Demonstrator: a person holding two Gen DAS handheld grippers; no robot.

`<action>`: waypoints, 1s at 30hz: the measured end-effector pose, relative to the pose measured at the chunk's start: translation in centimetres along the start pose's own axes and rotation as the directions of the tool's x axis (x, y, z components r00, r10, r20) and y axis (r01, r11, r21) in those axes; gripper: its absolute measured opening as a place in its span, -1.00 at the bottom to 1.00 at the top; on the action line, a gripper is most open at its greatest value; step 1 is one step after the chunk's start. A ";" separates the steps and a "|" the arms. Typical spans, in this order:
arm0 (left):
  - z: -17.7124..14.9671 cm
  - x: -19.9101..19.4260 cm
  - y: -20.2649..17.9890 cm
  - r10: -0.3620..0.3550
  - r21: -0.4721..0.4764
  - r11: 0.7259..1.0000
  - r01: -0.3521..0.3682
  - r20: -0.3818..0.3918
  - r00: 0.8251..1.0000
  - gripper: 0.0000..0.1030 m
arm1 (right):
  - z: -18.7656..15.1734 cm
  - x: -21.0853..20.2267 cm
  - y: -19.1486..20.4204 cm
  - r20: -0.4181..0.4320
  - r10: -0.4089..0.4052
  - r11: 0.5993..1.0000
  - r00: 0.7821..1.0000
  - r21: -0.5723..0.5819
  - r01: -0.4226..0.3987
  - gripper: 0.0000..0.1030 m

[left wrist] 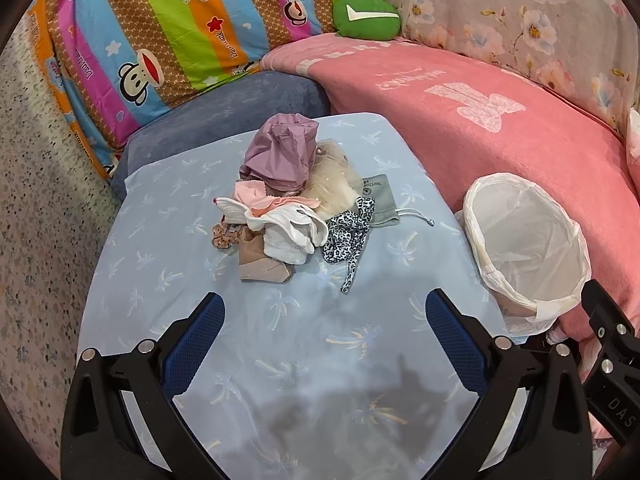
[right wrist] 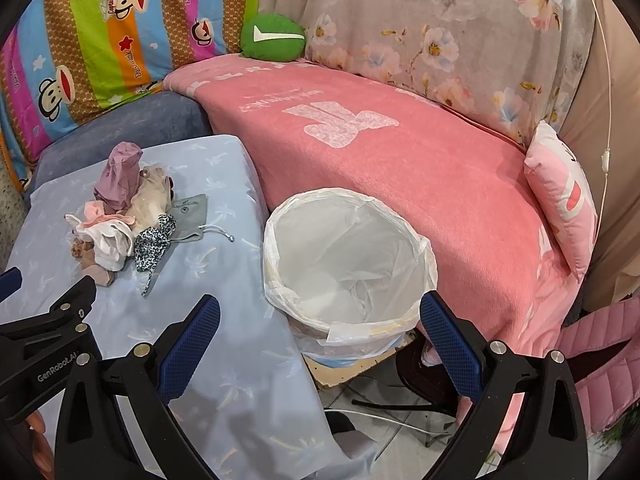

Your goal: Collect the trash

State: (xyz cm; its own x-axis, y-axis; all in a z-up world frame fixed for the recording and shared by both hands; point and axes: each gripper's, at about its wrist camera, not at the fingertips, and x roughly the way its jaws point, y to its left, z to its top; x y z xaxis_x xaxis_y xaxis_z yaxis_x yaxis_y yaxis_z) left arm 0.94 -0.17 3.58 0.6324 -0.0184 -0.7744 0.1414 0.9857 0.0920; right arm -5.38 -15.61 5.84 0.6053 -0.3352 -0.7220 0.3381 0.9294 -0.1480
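Pile of soft scraps (left wrist: pixel 296 200) sits ahead of the left gripper (left wrist: pixel 325 326), centred between its jaws but well beyond their tips; nothing held, jaws spread wide. Right gripper (right wrist: pixel 320 330) likewise wide and empty, its jaws framing the near rim of the lined bin (right wrist: pixel 348 256).

Pile make-up: crumpled mauve bag (left wrist: pixel 280 152) on top, leopard-print ribbon (left wrist: pixel 348 236) trailing toward the jaws, grey drawstring pouch (left wrist: pixel 380 196) at the bin side, white cloth (left wrist: pixel 288 232) in front.

Risks, as judged:
- Pieces are tangled and limp. A pinch on one could drag its neighbours off the counter (left wrist: pixel 160 200).
- The ribbon's loose tail may snag or slip through the jaws.
- Closing low could pinch the blue palm-print cover (left wrist: pixel 280 360) along with the scrap.
- The bin stands off the counter edge, beside the pink blanket (right wrist: pixel 400 168). Its liner is loose, so a knock from the right jaws could tip it or pull the liner in.
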 end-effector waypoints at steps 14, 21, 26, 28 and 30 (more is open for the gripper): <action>0.3 0.8 -0.9 -0.008 0.002 1.000 0.008 -0.037 0.999 0.87 | 0.4 1.1 -0.7 -0.011 0.000 1.000 1.000 -0.003 0.000 0.87; 0.5 1.1 -1.3 -0.002 0.009 1.000 0.003 -0.047 0.999 0.87 | 0.5 1.6 -0.8 -0.016 -0.001 1.000 1.000 0.003 0.001 0.87; 0.5 1.1 -1.3 -0.002 0.010 1.000 0.002 -0.046 0.999 0.87 | 0.5 1.8 -0.9 -0.020 -0.001 1.000 1.000 0.006 0.001 0.87; 0.5 1.1 -1.3 -0.002 0.010 1.000 0.002 -0.046 0.999 0.87 | 0.5 1.8 -0.9 -0.020 -0.001 1.000 1.000 0.005 0.002 0.87; 0.5 1.1 -1.4 -0.002 0.010 1.000 0.002 -0.045 0.999 0.87 | 0.5 1.9 -0.9 -0.020 -0.002 1.000 1.000 0.005 0.002 0.87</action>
State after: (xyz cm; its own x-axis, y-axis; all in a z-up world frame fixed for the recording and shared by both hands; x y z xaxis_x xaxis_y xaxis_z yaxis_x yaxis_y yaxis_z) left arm 1.86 -1.62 2.92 0.5970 -0.0125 -0.8021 0.1500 0.9840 0.0964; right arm -4.18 -17.18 5.01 0.5903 -0.3337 -0.7349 0.3431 0.9279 -0.1458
